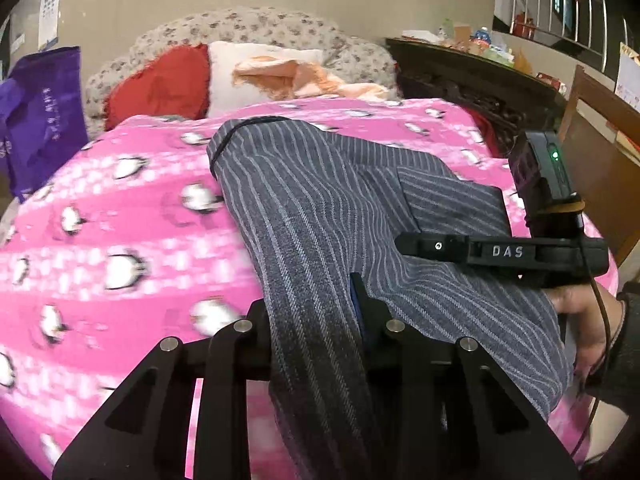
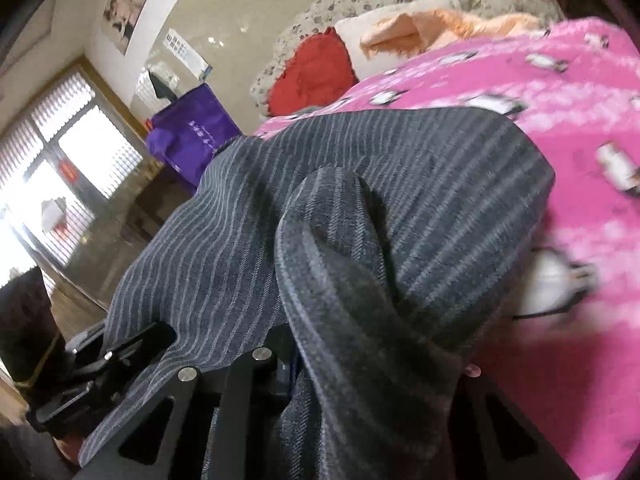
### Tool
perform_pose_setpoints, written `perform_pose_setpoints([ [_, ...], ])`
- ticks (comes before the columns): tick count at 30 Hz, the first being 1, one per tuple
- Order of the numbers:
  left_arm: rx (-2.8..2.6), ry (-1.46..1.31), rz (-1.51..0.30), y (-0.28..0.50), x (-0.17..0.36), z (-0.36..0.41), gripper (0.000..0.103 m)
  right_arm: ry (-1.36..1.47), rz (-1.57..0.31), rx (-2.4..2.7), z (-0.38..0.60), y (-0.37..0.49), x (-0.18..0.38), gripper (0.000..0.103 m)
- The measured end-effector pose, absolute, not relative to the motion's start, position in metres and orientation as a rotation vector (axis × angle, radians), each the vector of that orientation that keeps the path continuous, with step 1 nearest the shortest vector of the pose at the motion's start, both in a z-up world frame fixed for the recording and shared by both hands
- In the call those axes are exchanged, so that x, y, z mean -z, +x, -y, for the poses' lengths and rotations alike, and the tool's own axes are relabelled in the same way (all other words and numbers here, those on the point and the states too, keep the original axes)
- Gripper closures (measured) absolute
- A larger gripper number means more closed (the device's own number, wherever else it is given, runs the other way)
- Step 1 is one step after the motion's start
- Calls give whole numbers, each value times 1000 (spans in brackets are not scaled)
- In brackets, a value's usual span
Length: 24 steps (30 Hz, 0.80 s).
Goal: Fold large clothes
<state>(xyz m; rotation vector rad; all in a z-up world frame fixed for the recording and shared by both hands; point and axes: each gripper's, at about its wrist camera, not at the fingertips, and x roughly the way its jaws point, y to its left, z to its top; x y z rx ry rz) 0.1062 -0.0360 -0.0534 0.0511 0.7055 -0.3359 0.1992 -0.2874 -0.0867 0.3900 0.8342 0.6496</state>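
A large grey pin-striped garment (image 1: 320, 200) lies across a pink penguin-print blanket (image 1: 120, 208). One edge of it rises into my left gripper (image 1: 312, 304), where the cloth is pinched between the two black fingers. In the right wrist view the same garment (image 2: 420, 168) bunches up and drapes over my right gripper (image 2: 296, 344). It hides the fingertips, and a thick fold runs down between the jaws. The right tool's black body (image 1: 508, 250) and the person's hand (image 1: 580, 320) on it show at the garment's right edge.
Behind the blanket (image 2: 580, 100) are a red cushion (image 1: 160, 84), a white pillow with an orange cloth (image 1: 272, 72) and a floral backrest (image 1: 248, 28). A purple bag (image 1: 40, 120) stands on the left and dark carved wooden furniture (image 1: 460, 76) on the right.
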Motion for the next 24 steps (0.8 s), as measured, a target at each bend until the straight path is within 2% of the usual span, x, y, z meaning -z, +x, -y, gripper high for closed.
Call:
perform_pose_setpoints([
  [4,280,37,-750,111,65,-24,74,382,-841,-719,226,206,90,82],
  [6,291,23,-794,115,78,-37,67,334,-847,-709,209,207,93,72],
  [7,305,-7,-820,117,84,-44,64,315,-857,-683,205,208,95,69],
  [8,317,-34,-829,118,87,-49,55,337,-866,-680,209,208,96,68],
  [9,314,-47,-825,116,85,-52,51,356,-874,-678,213,207,96,67],
  [13,284,-67,-791,91,71,-61,51,364,-893,-627,246,181,78,65],
  [17,262,-60,-738,48,57,-60,51,244,-851,-517,261,139,43,65],
  [20,270,-82,-681,22,42,-52,51,66,-722,-385,245,95,3,65],
  [22,278,-98,-679,12,38,-47,51,-14,-660,-418,220,73,-18,68],
  [23,291,-114,-687,8,37,-44,51,-49,-672,-437,203,66,-23,73],
  [24,300,-119,-700,6,38,-40,51,-63,-693,-464,193,60,-24,97],
])
